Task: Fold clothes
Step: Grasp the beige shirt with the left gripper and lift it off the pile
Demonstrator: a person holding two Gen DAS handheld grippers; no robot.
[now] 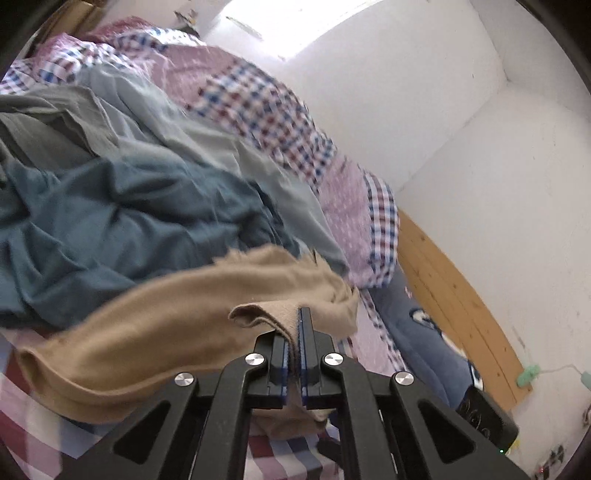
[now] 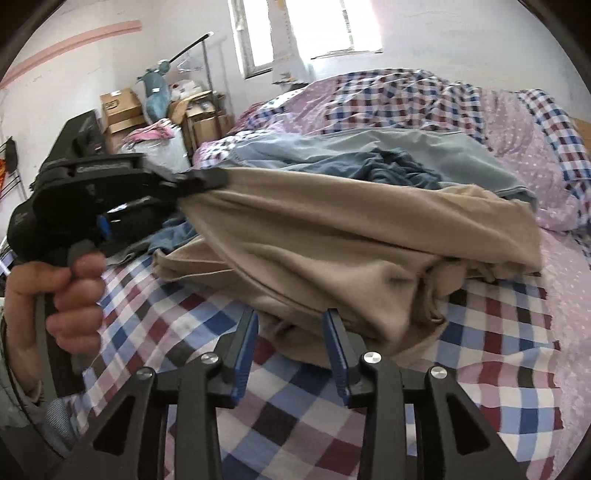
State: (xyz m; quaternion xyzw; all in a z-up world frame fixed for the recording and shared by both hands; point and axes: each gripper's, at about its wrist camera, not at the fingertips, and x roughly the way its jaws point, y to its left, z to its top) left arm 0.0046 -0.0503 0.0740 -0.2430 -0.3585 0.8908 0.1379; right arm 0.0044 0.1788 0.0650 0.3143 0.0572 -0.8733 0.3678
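— Where does the tan garment (image 2: 332, 236) stand?

— Half lifted off the checked bedspread (image 2: 295, 417). The left gripper (image 1: 294, 354) has its fingers clamped tight on a ribbed edge of it, pulling that edge up and out; the rest sags onto the bed in a bunch.

— And the right gripper (image 2: 291, 354)?

— Fingers spread wide, holding nothing, poised just short of the garment's lower edge.

— So which step?

— My read: taking hold to spread it out. It is bunched, not flat, so no tidy fold shows. Next, I'd judge, the right gripper needs a second grip on the near edge, well apart from the left's, so the cloth can be drawn taut.

— The room?

— A bedroom: a heap of blue clothes (image 2: 391, 166) behind the garment, cardboard boxes (image 2: 122, 107) by the wall, a bright window (image 2: 310, 29), white walls. A hand (image 2: 62, 291) grips the left tool's handle.
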